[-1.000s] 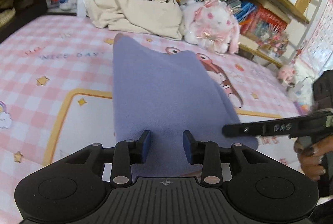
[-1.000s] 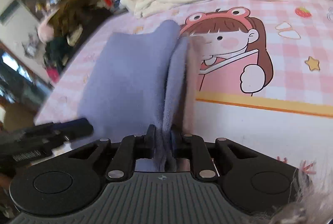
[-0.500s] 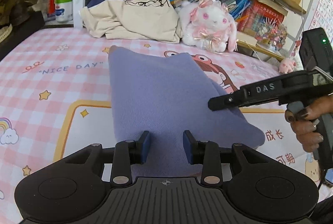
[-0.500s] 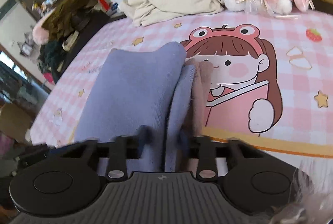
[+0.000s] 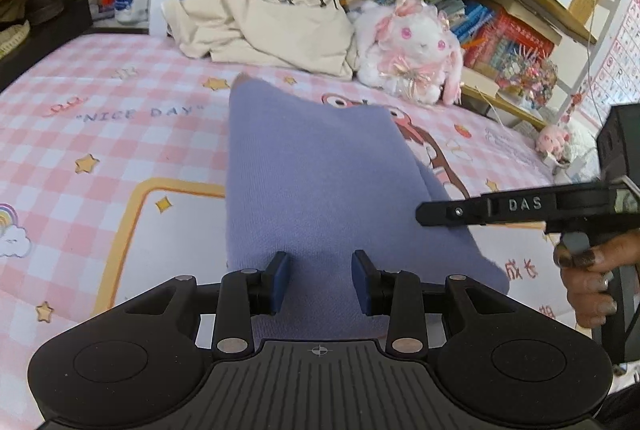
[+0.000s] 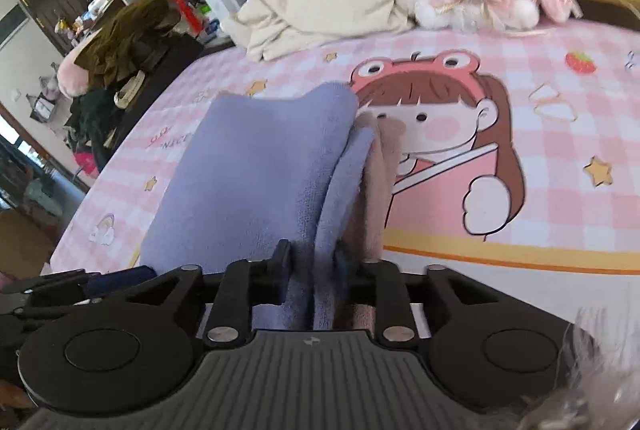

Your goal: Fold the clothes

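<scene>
1. Lying folded on the pink checked bed (image 5: 100, 134): lavender garment (image 5: 316, 170), long axis toward the cream bag (image 5: 280, 26) and plush rabbit (image 5: 416, 46).
2. Straddling its near edge, spread and opening: left hand-held gripper (image 5: 320, 280).
3. Opening around its folded side layers: right hand-held gripper (image 6: 312, 262).

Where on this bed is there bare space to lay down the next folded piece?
Free: the checked sheet left of the purple garment, and right of it over the cartoon girl print. Crowded: the far edge, with cream clothing and plush bunny.
</scene>
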Available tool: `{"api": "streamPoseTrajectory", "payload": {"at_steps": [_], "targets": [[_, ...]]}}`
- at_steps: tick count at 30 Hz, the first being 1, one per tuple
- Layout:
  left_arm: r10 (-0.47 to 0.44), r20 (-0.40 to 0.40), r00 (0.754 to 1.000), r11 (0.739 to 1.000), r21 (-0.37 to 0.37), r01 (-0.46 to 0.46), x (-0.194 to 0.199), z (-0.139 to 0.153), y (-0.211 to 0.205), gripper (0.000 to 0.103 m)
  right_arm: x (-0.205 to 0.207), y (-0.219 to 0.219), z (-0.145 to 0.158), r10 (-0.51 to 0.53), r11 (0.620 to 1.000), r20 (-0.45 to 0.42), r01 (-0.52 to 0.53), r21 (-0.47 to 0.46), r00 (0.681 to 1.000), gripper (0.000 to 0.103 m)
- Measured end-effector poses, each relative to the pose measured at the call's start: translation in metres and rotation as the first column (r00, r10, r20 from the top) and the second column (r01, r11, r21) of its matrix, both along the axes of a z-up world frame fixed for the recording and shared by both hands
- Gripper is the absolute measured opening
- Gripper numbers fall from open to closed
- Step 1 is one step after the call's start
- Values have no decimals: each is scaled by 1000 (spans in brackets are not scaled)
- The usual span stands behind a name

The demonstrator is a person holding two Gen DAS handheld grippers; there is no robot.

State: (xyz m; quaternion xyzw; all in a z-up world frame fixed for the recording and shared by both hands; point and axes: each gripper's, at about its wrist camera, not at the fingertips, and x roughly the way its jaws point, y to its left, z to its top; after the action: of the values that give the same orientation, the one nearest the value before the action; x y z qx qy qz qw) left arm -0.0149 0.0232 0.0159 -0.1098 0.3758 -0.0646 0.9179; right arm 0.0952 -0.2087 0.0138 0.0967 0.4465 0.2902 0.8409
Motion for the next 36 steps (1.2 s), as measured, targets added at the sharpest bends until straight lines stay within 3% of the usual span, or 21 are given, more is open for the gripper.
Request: {"api": "streamPoseTrajectory", "payload": {"at_steps": [2,6,10,16,21,27,33,36], "targets": [[16,50,999,1000,13,-16,-6,10,-1,59,-5,-3,5,-4,1000,12,4,3,1000,34],[42,100,994,999,4,-43,-14,23,4,67,-16,-16,12,-39,999,1,39,-10,999,48],[78,90,993,997,-5,-78,-17,26,10,79,-26,-28,11,-87,996,-39,87,-17,995,55],[95,30,995,995,-30,-94,-19,17,17,83,-40,-30,10,-85,995,-71,82,-51,994,67],[124,-32,992,984,-128,-127,-12,5,34,85,-42,-31,4,-76,997,-128,74,-21,989,67],[148,-146,978,945,-270,-183,10,-18,60,85,-31,-34,-11,-106,992,-238,120,48,965,67],[103,-215,971,935,-313,-168,34,-34,66,85,-18,-40,-23,-174,964,-329,228,134,928,67],[88,-224,971,923,-347,-164,41,-39,68,84,-15,-35,-23,-174,962,-337,233,142,925,64]]}}
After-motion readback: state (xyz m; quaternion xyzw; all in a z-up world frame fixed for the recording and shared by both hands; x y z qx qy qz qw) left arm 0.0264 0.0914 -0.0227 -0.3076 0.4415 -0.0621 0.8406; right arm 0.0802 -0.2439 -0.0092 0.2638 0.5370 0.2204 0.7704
